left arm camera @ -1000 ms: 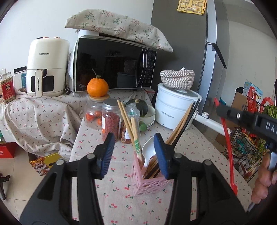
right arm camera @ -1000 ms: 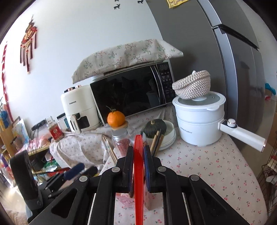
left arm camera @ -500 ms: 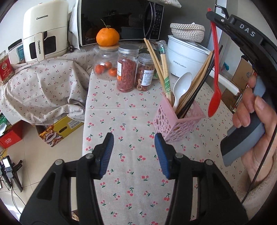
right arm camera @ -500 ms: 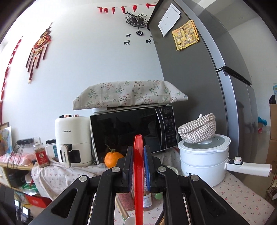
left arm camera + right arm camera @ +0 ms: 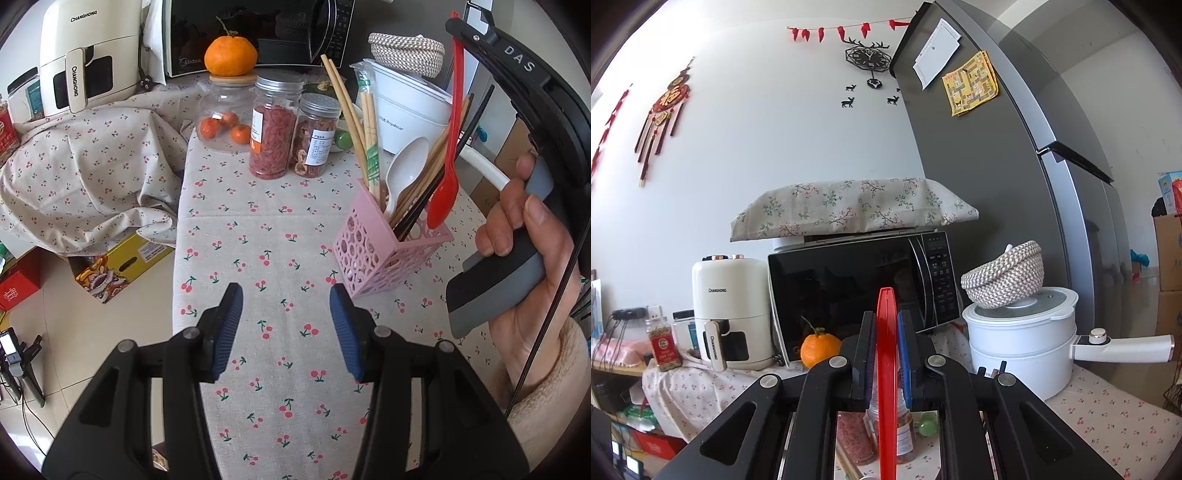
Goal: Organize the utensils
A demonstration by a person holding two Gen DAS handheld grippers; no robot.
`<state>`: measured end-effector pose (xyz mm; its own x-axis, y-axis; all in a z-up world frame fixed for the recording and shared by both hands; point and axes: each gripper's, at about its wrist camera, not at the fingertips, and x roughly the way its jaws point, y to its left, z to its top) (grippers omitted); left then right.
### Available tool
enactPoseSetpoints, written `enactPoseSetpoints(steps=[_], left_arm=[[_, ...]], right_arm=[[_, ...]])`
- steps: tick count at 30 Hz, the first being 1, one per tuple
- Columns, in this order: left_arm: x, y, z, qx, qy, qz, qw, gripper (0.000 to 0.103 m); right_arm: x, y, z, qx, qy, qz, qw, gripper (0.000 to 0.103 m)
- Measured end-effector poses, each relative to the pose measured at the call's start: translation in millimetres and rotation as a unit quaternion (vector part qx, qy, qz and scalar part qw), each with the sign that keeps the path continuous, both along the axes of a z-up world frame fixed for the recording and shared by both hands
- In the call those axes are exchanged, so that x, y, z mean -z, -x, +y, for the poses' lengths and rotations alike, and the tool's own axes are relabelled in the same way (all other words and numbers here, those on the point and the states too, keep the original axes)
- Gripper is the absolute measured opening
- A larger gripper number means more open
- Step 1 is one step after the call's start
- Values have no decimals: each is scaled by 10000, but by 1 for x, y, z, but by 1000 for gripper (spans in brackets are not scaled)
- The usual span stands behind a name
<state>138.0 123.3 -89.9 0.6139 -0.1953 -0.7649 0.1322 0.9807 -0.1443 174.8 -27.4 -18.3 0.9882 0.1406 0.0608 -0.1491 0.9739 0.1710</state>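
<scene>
Above the pink holder [image 5: 388, 243], right fingers [image 5: 866, 354] clamp a red spoon [image 5: 886, 369]; left fingers [image 5: 227, 328] apart, empty.

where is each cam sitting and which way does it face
Left wrist: on the left gripper, tilted down at the cherry tablecloth and pink utensil basket; its open blue-padded fingers show, plus the person's right hand holding the right gripper.
Right wrist: on the right gripper, facing level toward the microwave, wall and fridge; its fingers show, shut on the red spoon.
Shared: red spoon, orange, microwave, white pot, woven bowl.
</scene>
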Motion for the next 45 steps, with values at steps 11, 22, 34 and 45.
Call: enactPoseSetpoints(steps=[11,22,34,45], left_arm=[[3,-2,-2,29,-26,39,10000,50],[-11,6,-9,-78,-38,-34,10000,65],[-56,50,-56,-222,-803,-274,9961,102],[-79,99,-82,-736,-447,-611,9944,102]], right_arm=[[13,4,8,164,92,-110,9998,12],[-14,28,-30,209,-161,381,9989,60],[-39,71,-90,497,370,2470,9670,103],[-25,134,-125,944,1180,3261,9332,103]])
